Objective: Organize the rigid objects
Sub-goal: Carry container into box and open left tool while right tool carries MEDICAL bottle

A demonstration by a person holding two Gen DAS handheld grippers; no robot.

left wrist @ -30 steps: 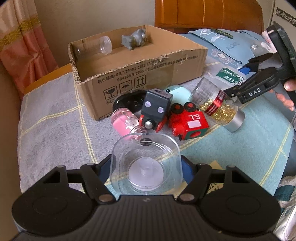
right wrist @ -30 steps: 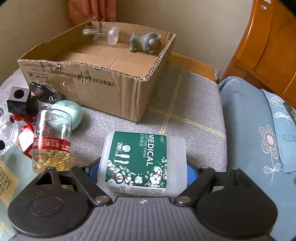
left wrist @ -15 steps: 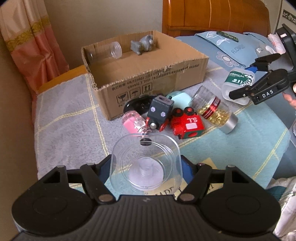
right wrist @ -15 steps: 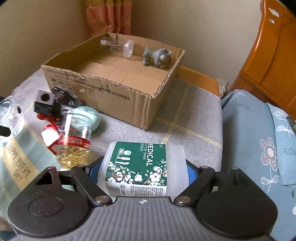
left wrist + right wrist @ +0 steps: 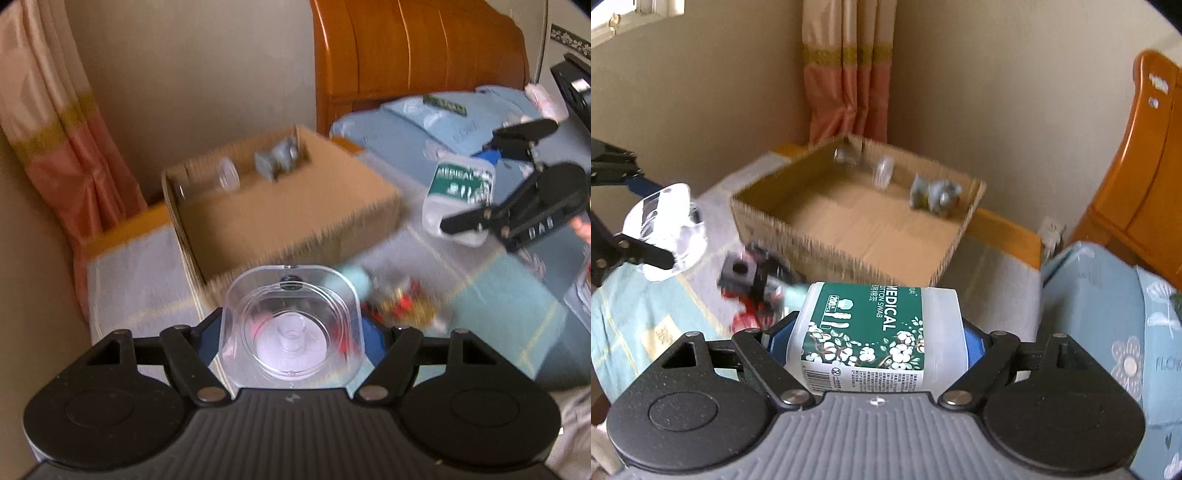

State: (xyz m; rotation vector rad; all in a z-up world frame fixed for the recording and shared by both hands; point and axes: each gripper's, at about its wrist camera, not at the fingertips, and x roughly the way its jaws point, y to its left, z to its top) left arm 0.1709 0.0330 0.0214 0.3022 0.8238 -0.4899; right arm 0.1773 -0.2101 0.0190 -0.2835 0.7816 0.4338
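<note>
My left gripper (image 5: 291,328) is shut on a clear plastic container (image 5: 291,325) and holds it in the air, short of the open cardboard box (image 5: 280,218). My right gripper (image 5: 875,336) is shut on a white cotton swab box with a green label (image 5: 871,332), also raised, near the cardboard box (image 5: 857,229). Each gripper shows in the other's view: the swab box (image 5: 458,195) at right, the clear container (image 5: 665,229) at left. In the cardboard box lie a clear jar (image 5: 882,173) and a grey toy animal (image 5: 934,195).
Toy train pieces (image 5: 750,277), a mint-green round thing (image 5: 356,280) and a jar of yellow capsules (image 5: 410,306) lie blurred on the cloth in front of the box. A wooden headboard (image 5: 417,55), a blue floral pillow (image 5: 1115,314) and a curtain (image 5: 846,74) surround the spot.
Both grippers have lifted with their loads and pulled back. The box and the toys now look farther off and lower. The frames are blurred from motion.
</note>
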